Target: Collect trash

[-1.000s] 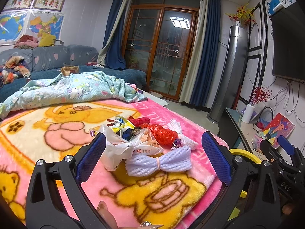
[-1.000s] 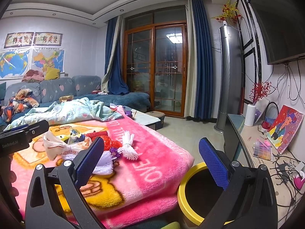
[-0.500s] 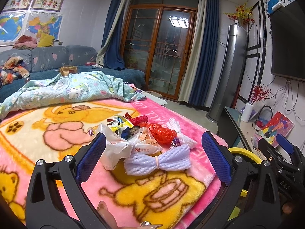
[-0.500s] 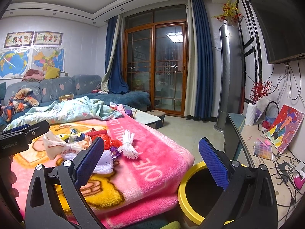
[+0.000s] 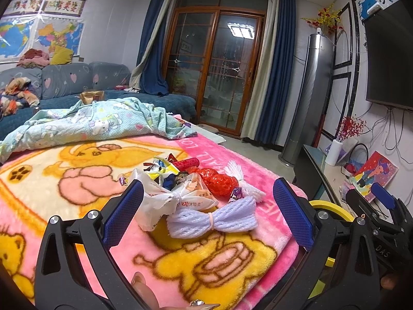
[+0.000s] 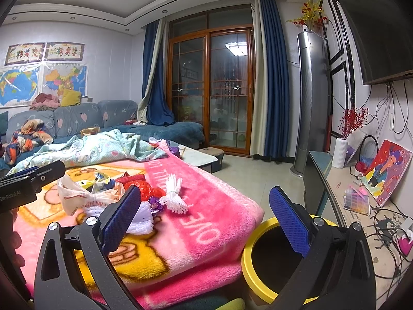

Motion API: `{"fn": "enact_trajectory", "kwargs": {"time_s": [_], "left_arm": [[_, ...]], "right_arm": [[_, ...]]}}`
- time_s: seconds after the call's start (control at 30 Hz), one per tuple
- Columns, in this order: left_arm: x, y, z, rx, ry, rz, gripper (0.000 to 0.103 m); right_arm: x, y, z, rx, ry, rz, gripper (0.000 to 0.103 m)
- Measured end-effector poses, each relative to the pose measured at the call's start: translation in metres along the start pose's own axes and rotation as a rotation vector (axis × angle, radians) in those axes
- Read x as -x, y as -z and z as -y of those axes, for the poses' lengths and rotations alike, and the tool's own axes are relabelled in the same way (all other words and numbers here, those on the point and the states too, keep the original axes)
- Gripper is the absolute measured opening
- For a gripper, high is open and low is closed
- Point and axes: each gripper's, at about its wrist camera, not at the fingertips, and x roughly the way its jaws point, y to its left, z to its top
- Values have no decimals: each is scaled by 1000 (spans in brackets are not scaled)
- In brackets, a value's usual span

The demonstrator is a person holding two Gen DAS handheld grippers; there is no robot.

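A pile of trash lies on the pink cartoon blanket (image 5: 77, 180). In it are a knotted white plastic bag (image 5: 165, 201), a tied lavender foam net (image 5: 211, 221), a red mesh bag (image 5: 219, 180), a white foam net (image 5: 244, 180), a red tube (image 5: 185, 164) and a yellow wrapper (image 5: 162, 166). My left gripper (image 5: 207, 196) is open just short of the pile, with the lavender net framed between its blue pads. My right gripper (image 6: 205, 199) is open and empty over the blanket's corner, and the yellow-rimmed bin (image 6: 247, 263) stands below its right finger. In this view the white bag (image 6: 85, 196) and white foam net (image 6: 175, 196) lie to the left.
A crumpled light-blue quilt (image 5: 98, 124) covers the far side of the blanket. Behind it stands a blue sofa (image 5: 69, 82) with clothes. A low TV cabinet (image 6: 348, 193) with cables, a painting and a vase runs along the right wall. Tiled floor (image 6: 247, 178) leads to the glass doors.
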Motion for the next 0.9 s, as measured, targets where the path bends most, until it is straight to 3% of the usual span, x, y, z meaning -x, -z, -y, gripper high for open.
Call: {"fn": "enact_trajectory", "kwargs": {"time_s": [0.3,0.47,0.63,0.9], "left_arm": [[0,0,2,3,0,-3,92],[-1,-3,1,9,-15,-24,92],[-5,-8,-21,53,-43,-36,92],[-14,-8,-70,136,-120,-67,92]], "right_arm": [[-1,7,-3,3,-8,-10,97],[-5,4,-11,16,-66,-36,97],[-14,-2,-23,14,-146,-69,97],[-44,-3,-50,20,-267,-197,97]]}}
